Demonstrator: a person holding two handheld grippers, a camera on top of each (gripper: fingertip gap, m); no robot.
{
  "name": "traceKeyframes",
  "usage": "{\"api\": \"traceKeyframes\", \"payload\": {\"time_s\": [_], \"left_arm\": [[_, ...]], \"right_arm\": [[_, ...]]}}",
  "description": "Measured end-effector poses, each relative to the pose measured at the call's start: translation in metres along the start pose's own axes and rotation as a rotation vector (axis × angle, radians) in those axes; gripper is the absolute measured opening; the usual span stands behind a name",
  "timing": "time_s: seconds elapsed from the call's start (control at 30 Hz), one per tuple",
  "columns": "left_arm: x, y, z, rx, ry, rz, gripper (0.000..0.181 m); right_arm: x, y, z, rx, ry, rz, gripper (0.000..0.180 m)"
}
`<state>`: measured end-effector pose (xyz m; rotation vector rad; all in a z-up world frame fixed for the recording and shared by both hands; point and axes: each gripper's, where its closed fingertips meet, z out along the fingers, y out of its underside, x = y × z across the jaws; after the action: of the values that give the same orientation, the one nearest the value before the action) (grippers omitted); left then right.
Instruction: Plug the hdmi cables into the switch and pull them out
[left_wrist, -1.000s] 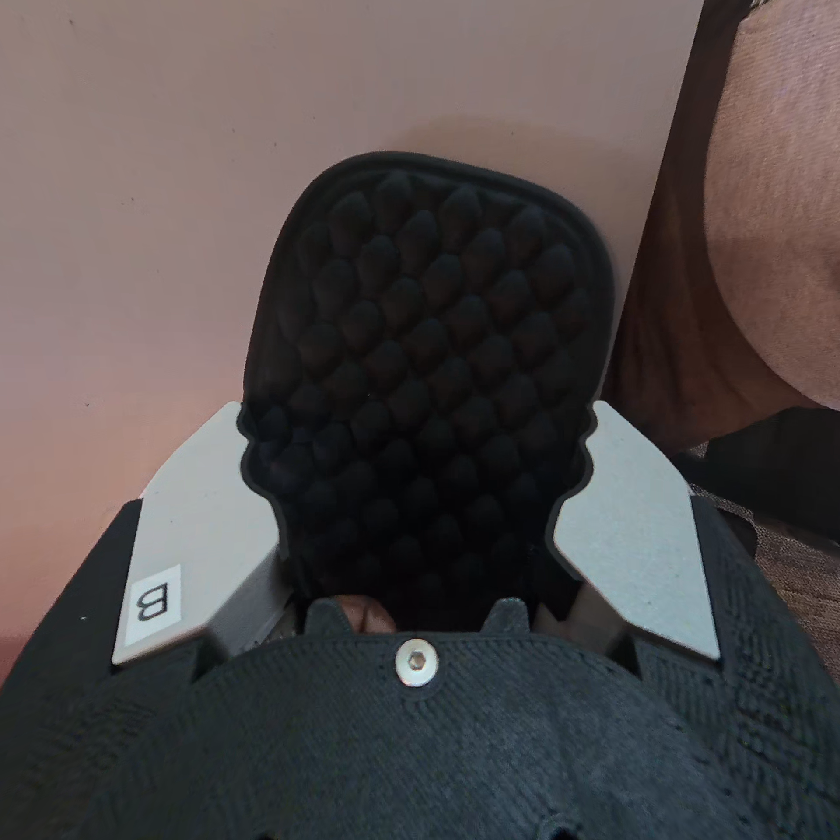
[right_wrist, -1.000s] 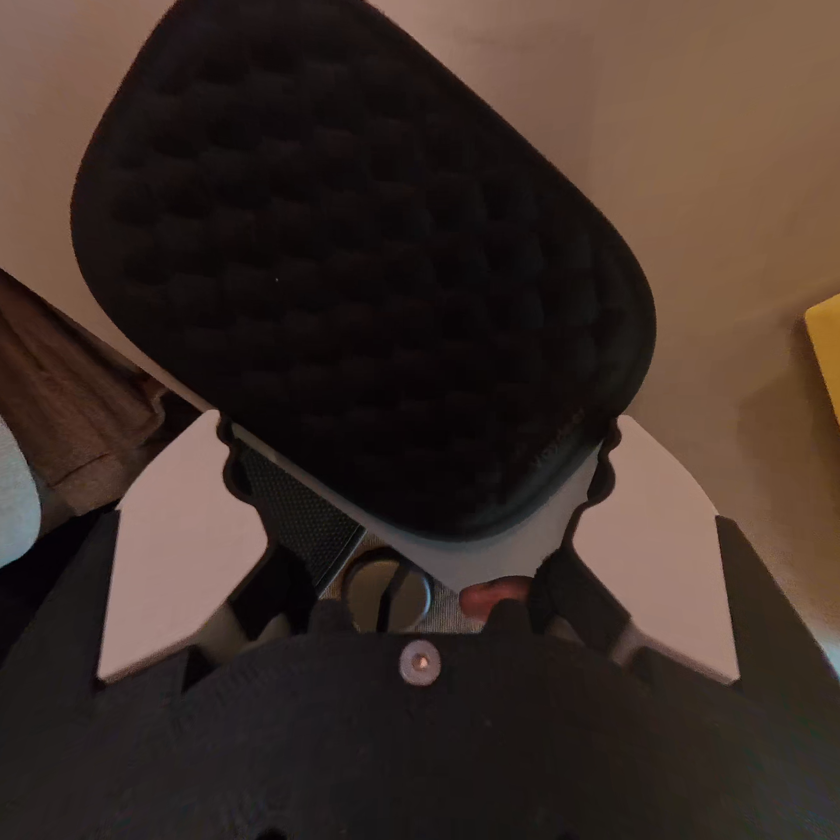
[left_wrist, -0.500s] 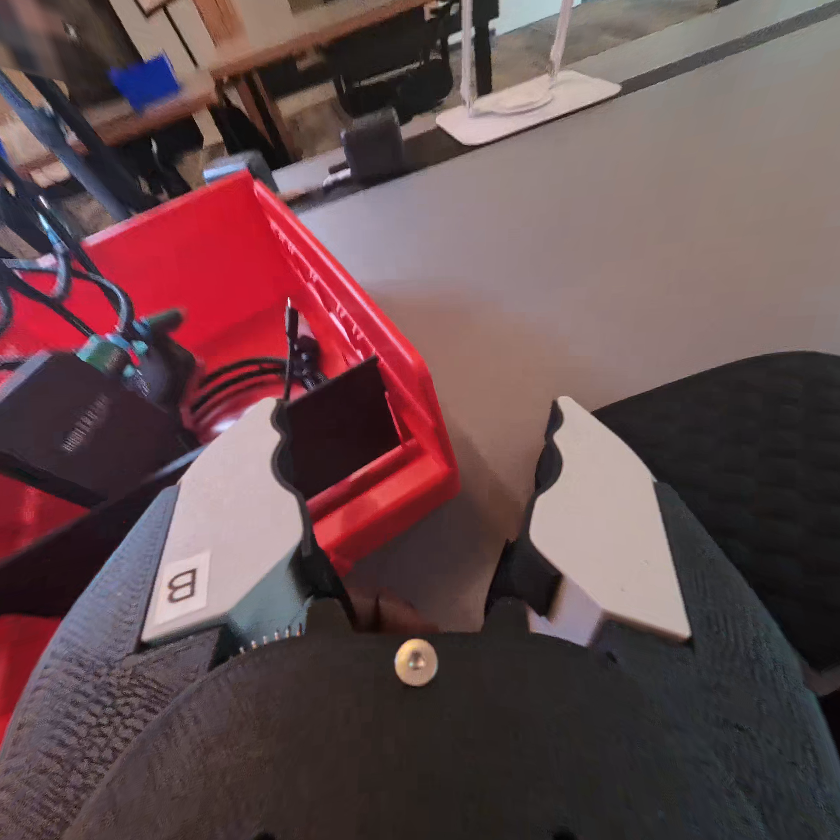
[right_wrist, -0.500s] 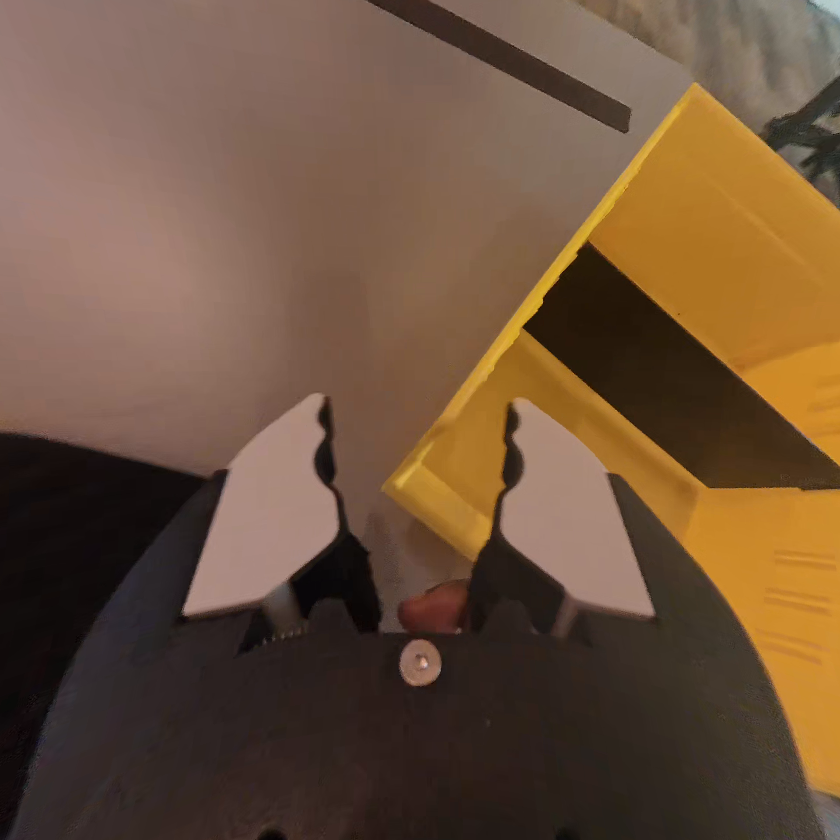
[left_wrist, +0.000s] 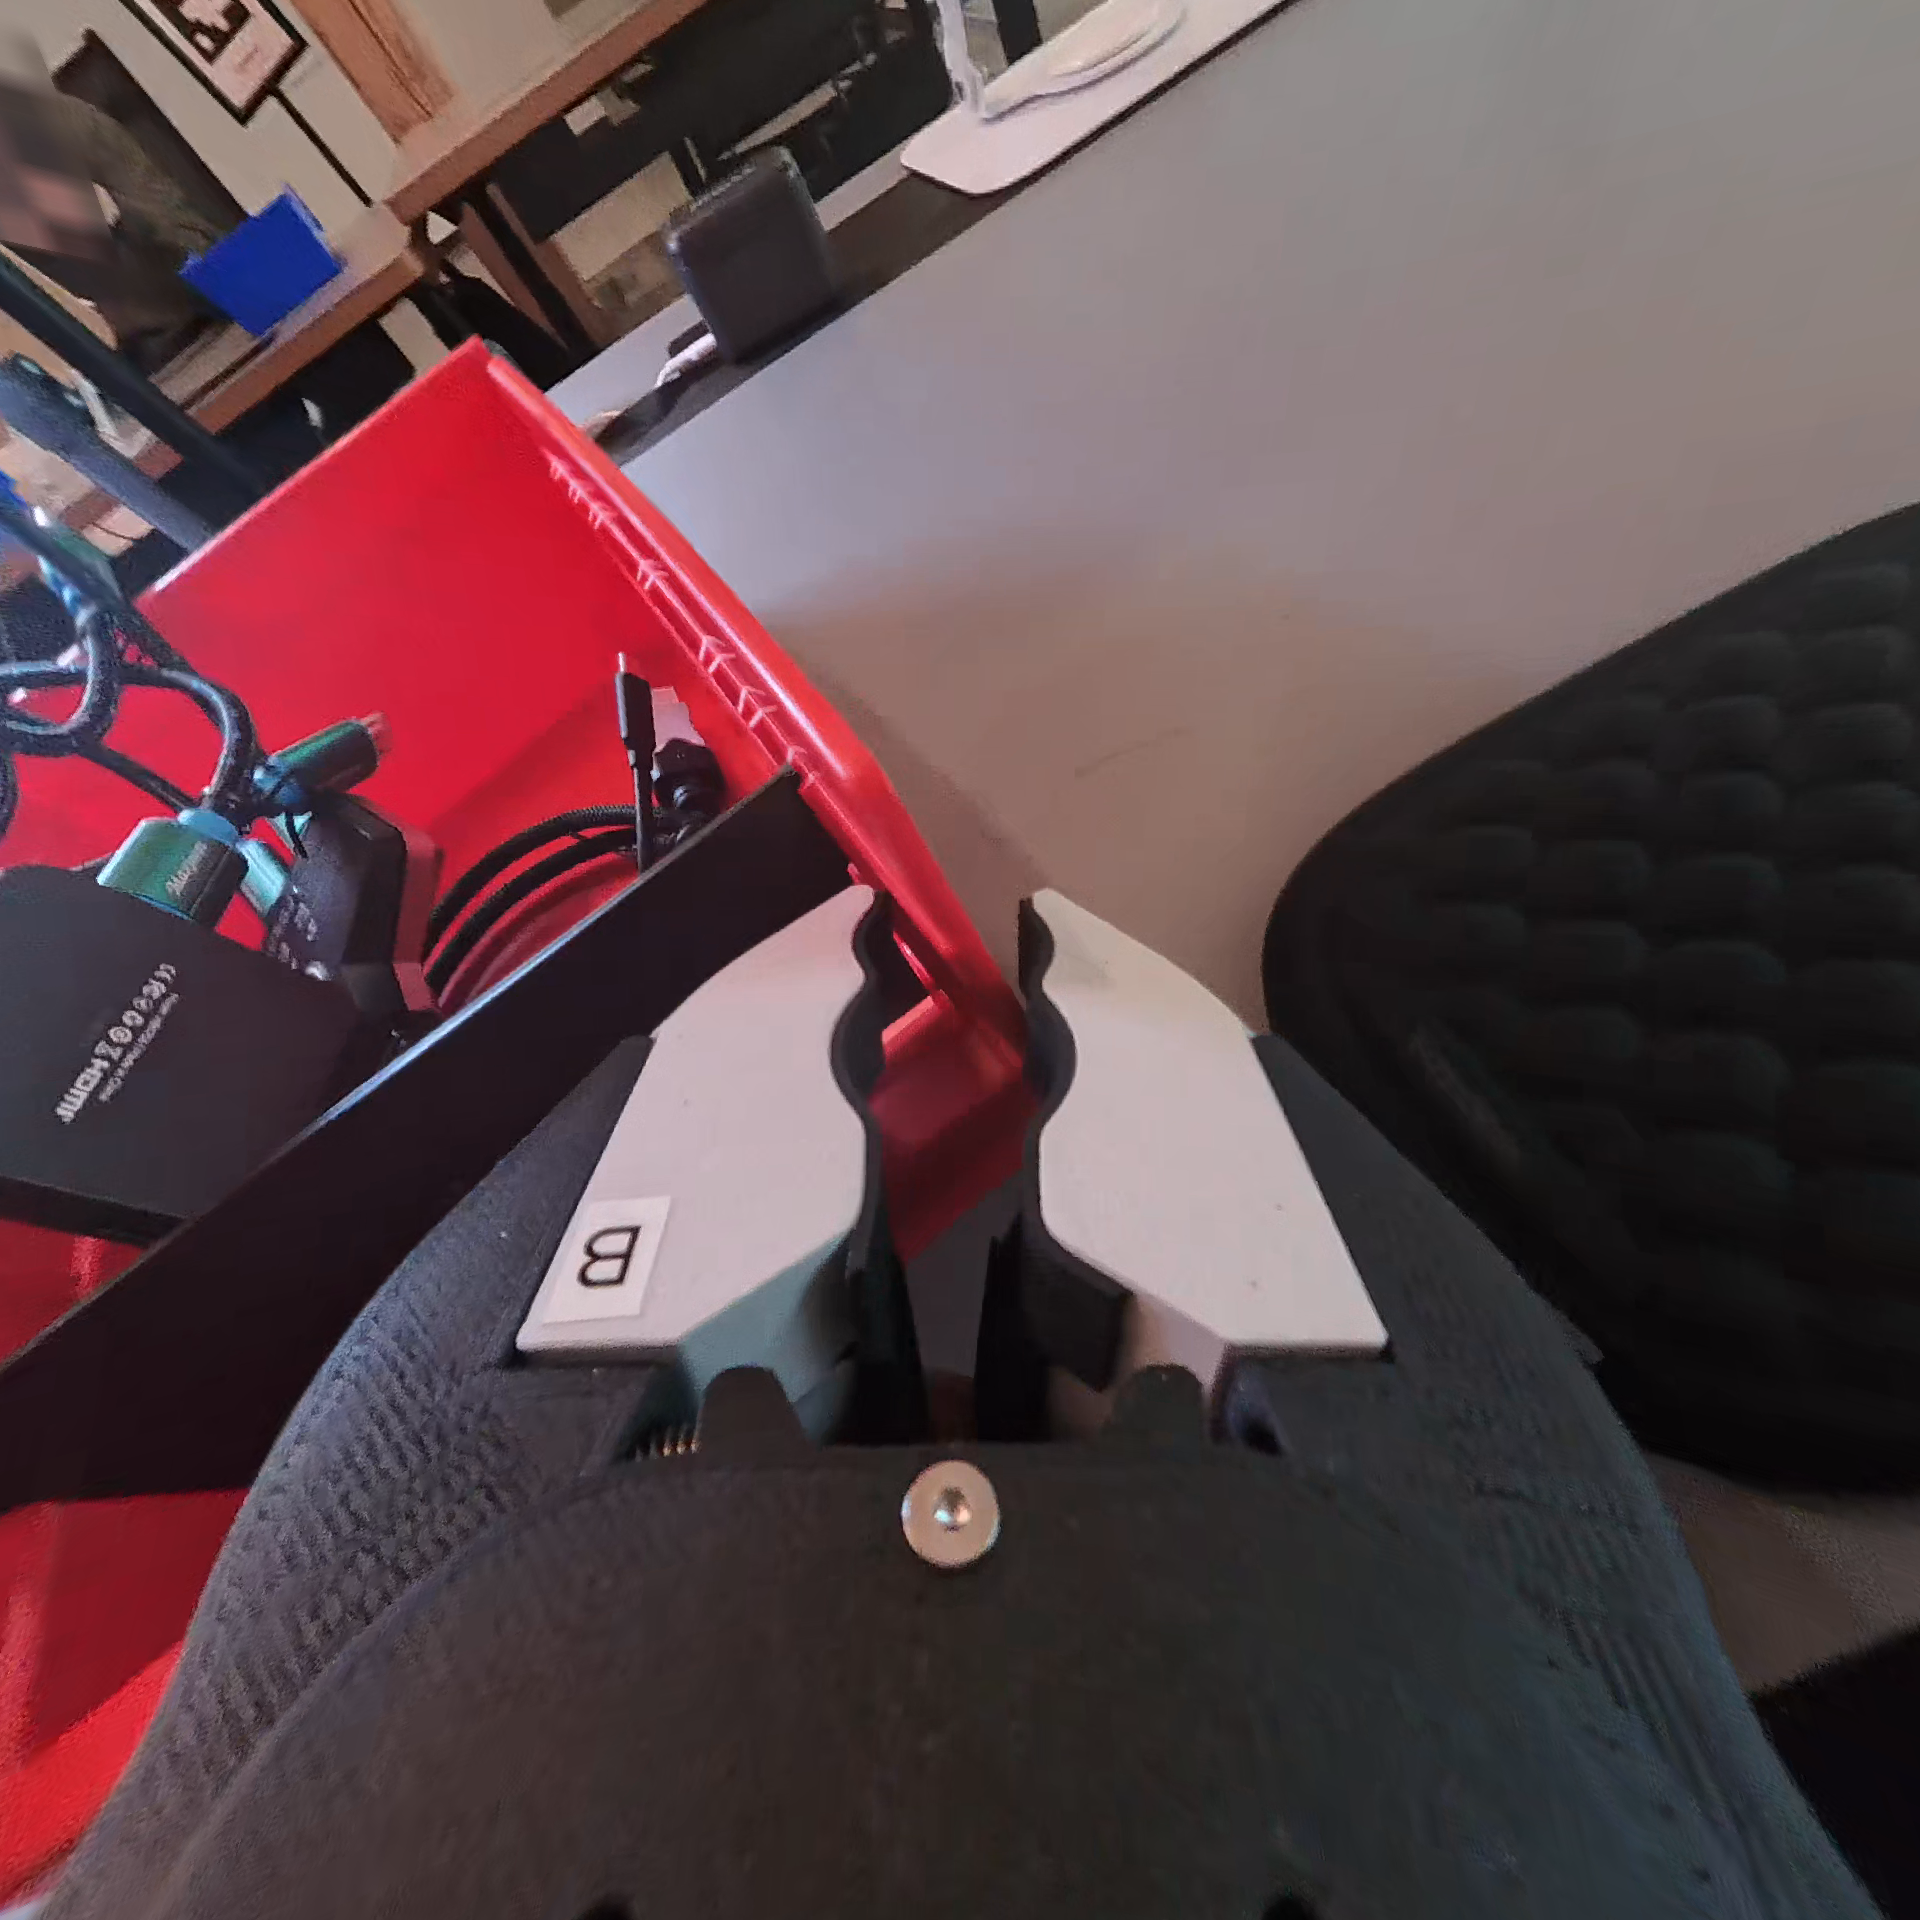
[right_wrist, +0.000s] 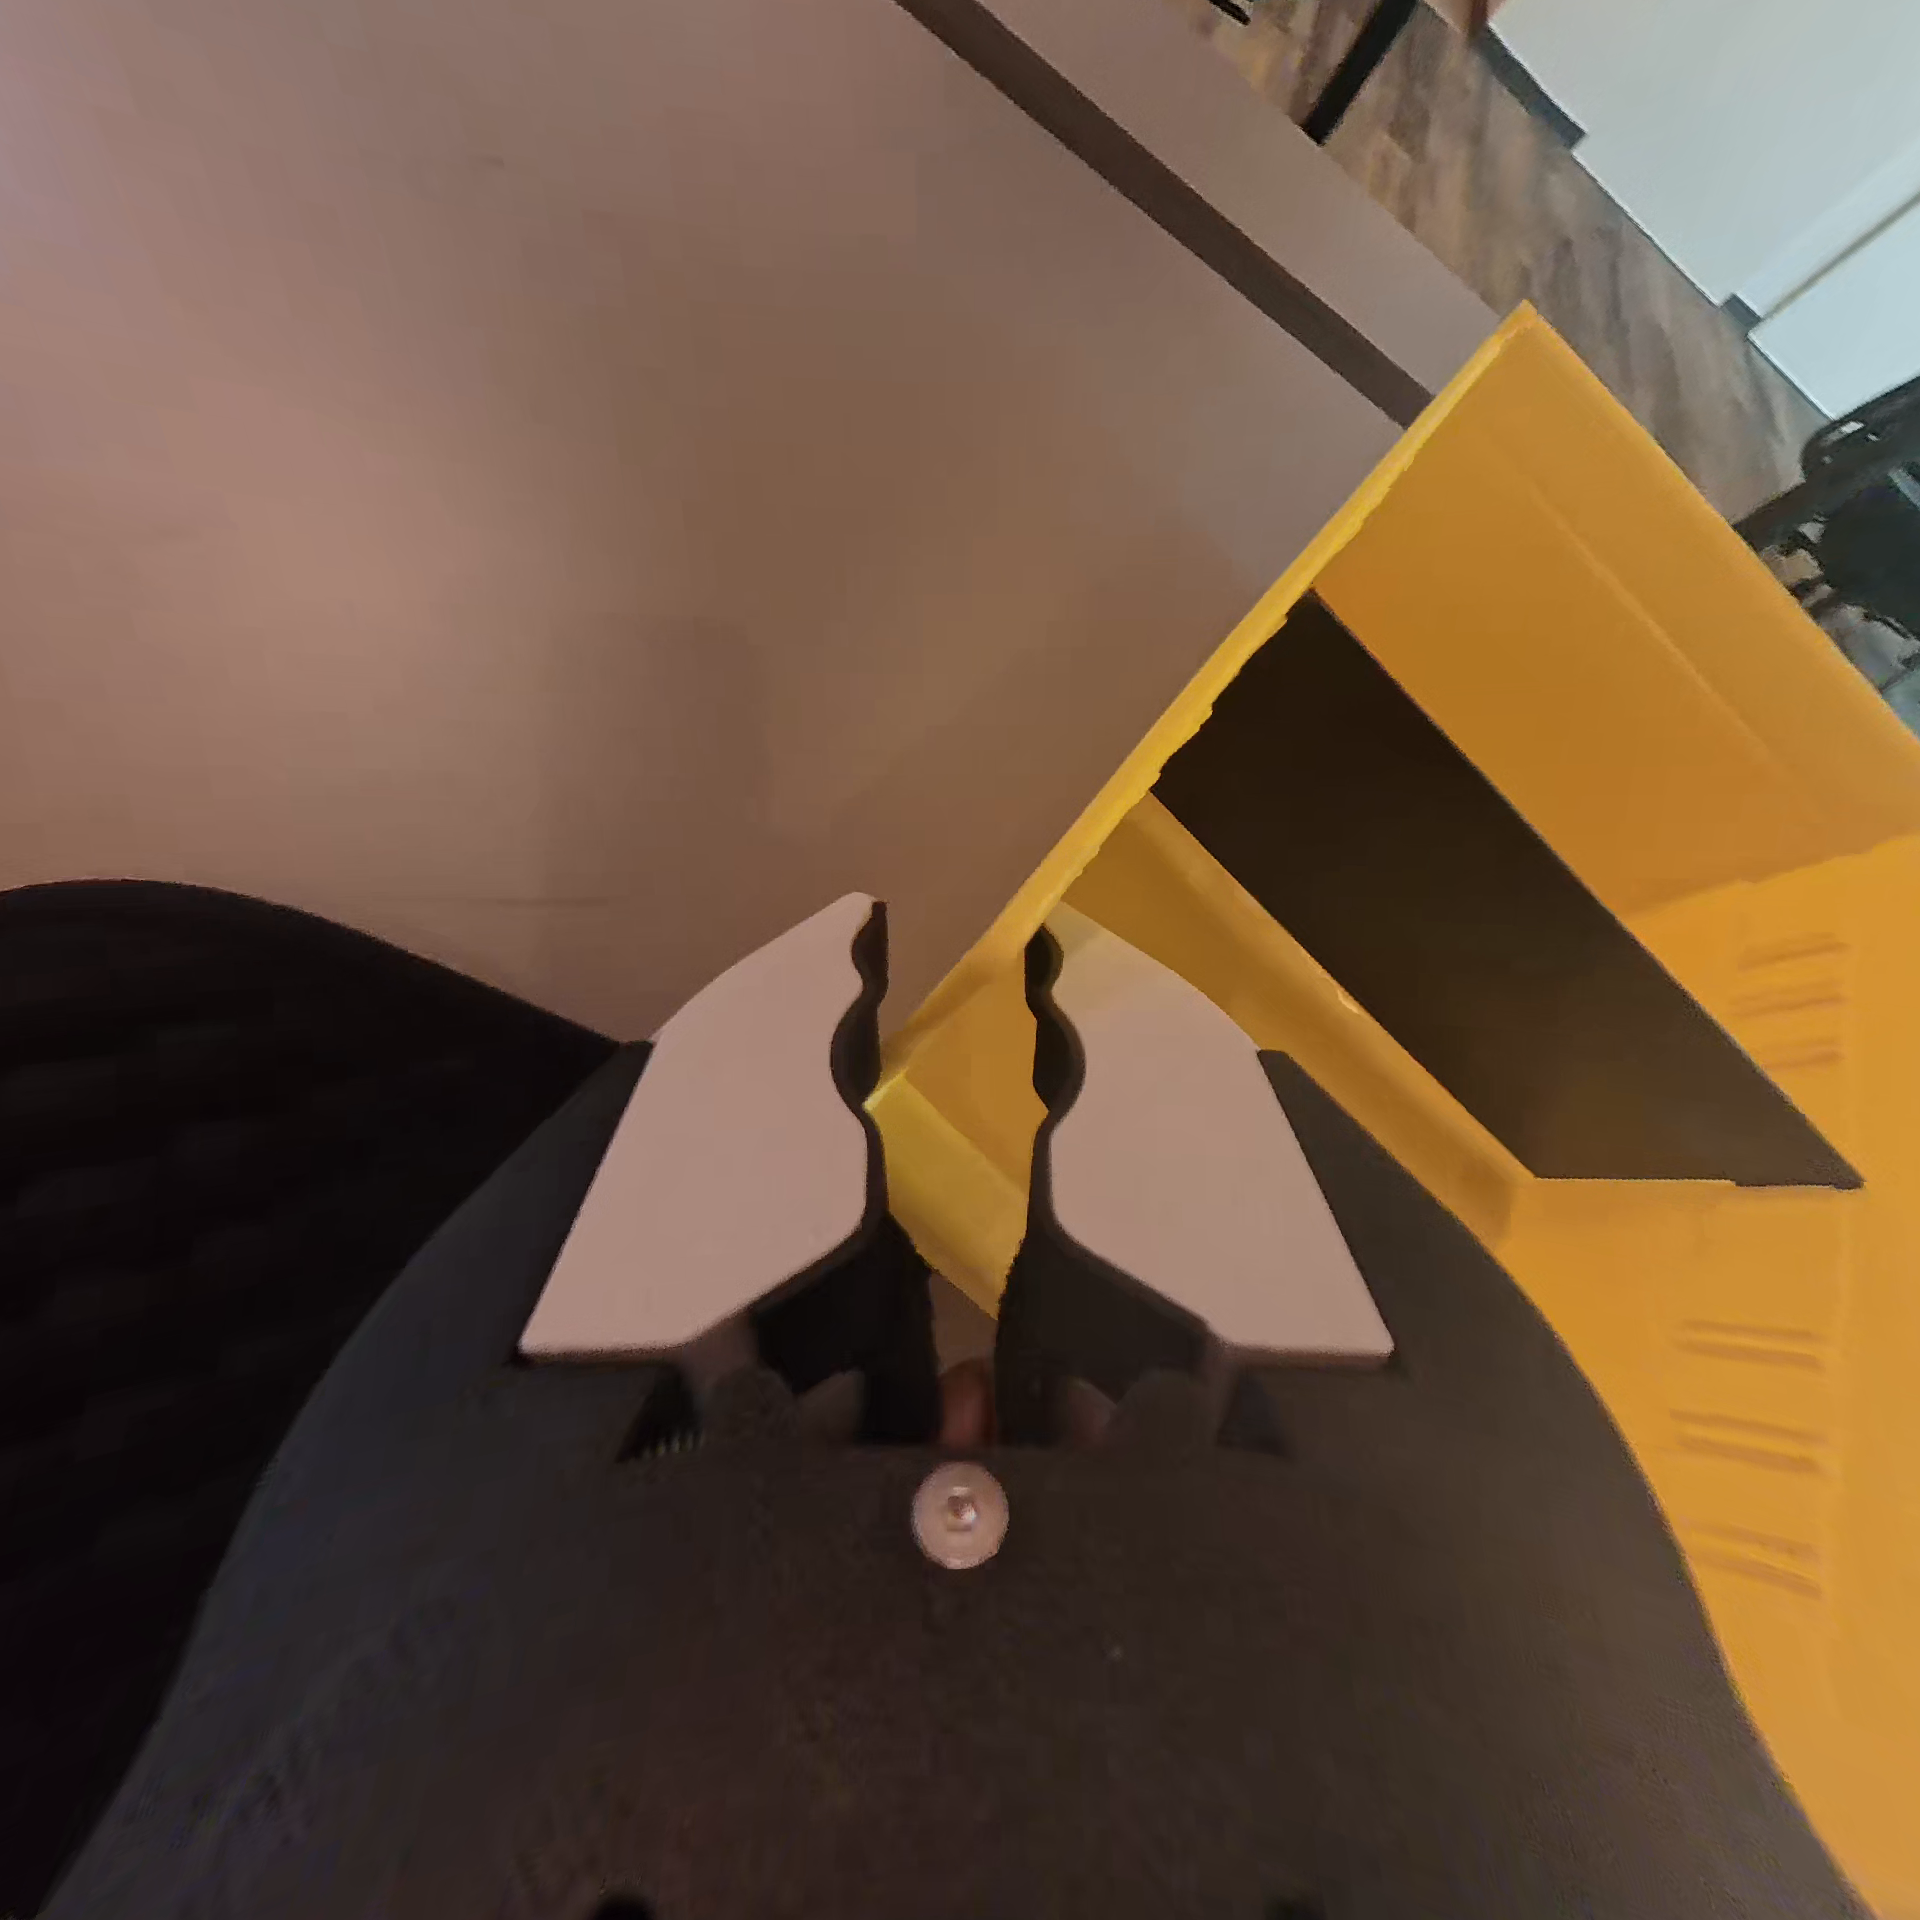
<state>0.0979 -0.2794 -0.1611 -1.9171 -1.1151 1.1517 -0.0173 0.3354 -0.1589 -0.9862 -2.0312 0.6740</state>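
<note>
Red bin (left_wrist: 436, 582): switch (left_wrist: 156, 1049), HDMI cables (left_wrist: 520, 883) untouched; my left gripper (left_wrist: 951, 935) and right gripper (right_wrist: 956, 956) narrow, empty; all plugging remains.

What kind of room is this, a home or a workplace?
Probably a workplace such as an office or lab: a long grey table, a red bin of cables and electronics, a yellow bin, and wooden desks behind.

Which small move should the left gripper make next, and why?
Probably swing the left gripper leftward over the red plastic bin, toward the black box-shaped switch: it holds nothing and points at the bin's corner, while the switch and black braided cables lie inside.
</note>
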Motion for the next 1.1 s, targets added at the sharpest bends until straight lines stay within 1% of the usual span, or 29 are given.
{"api": "traceKeyframes", "payload": {"time_s": [0.03, 0.1, 0.17, 0.2, 0.23, 0.27, 0.33, 0.4, 0.43, 0.5, 0.53, 0.57, 0.6, 0.67, 0.73, 0.77, 0.8, 0.87, 0.93, 1.0, 1.1], "left_arm": [[0.000, 0.001, -0.003, 0.007, 0.012, -0.021, 0.022], [0.002, 0.001, -0.006, 0.036, 0.029, -0.065, 0.025], [0.008, 0.000, -0.009, 0.059, 0.056, -0.059, 0.038], [0.008, -0.005, -0.012, 0.084, 0.054, -0.064, 0.048], [0.003, -0.014, -0.017, 0.136, 0.032, -0.090, 0.054], [-0.006, -0.026, -0.025, 0.208, 0.000, -0.129, 0.055], [-0.041, -0.048, -0.047, 0.348, -0.128, -0.235, 0.056], [-0.084, -0.055, -0.065, 0.384, -0.266, -0.332, 0.057], [-0.100, -0.053, -0.068, 0.347, -0.297, -0.347, 0.062], [-0.130, -0.032, -0.059, 0.148, -0.332, -0.341, 0.087], [-0.142, -0.017, -0.052, 0.027, -0.333, -0.342, 0.095], [-0.151, -0.002, -0.044, -0.070, -0.321, -0.352, 0.098], [-0.156, 0.007, -0.036, -0.134, -0.288, -0.360, 0.097], [-0.160, 0.015, -0.020, -0.179, -0.233, -0.367, 0.089], [-0.158, 0.019, -0.009, -0.220, -0.192, -0.354, 0.079], [-0.156, 0.024, -0.004, -0.258, -0.178, -0.345, 0.074], [-0.155, 0.030, 0.001, -0.300, -0.170, -0.338, 0.067], [-0.156, 0.038, 0.008, -0.334, -0.167, -0.317, 0.031], [-0.150, 0.026, 0.013, -0.251, -0.117, -0.351, 0.022], [-0.155, 0.008, 0.009, -0.147, -0.155, -0.342, 0.013], [-0.166, -0.028, -0.005, -0.002, -0.226, -0.278, 0.013]], "right_arm": [[-0.003, -0.001, -0.001, 0.017, -0.020, 0.008, 0.026], [-0.005, -0.002, -0.002, 0.051, -0.044, 0.033, 0.025], [-0.004, -0.003, -0.001, 0.081, -0.051, 0.073, 0.025], [-0.003, -0.004, 0.000, 0.097, -0.049, 0.089, 0.025], [-0.003, -0.006, 0.001, 0.108, -0.044, 0.097, 0.026], [-0.002, -0.007, 0.003, 0.115, -0.039, 0.098, 0.026], [0.002, -0.010, 0.010, 0.123, -0.018, 0.104, 0.026], [0.005, -0.015, 0.018, 0.141, -0.014, 0.095, 0.030], [0.003, -0.020, 0.021, 0.165, -0.036, 0.093, 0.037], [-0.002, -0.037, 0.017, 0.267, -0.105, 0.144, 0.059], [-0.004, -0.051, 0.008, 0.357, -0.141, 0.185, 0.066], [-0.005, -0.065, -0.004, 0.467, -0.169, 0.225, 0.074], [-0.006, -0.080, -0.019, 0.591, -0.194, 0.258, 0.075], [-0.009, -0.101, -0.052, 0.841, -0.240, 0.319, 0.085], [-0.023, -0.115, -0.081, 1.037, -0.331, 0.325, 0.107], [-0.033, -0.119, -0.089, 1.084, -0.378, 0.319, 0.118], [-0.044, -0.121, -0.092, 1.097, -0.419, 0.305, 0.123], [-0.069, -0.127, -0.095, 1.086, -0.536, 0.245, 0.139], [-0.088, -0.131, -0.094, 1.055, -0.619, 0.221, 0.145], [-0.104, -0.132, -0.092, 1.039, -0.685, 0.214, 0.145], [-0.125, -0.133, -0.092, 1.038, -0.781, 0.201, 0.146]]}}
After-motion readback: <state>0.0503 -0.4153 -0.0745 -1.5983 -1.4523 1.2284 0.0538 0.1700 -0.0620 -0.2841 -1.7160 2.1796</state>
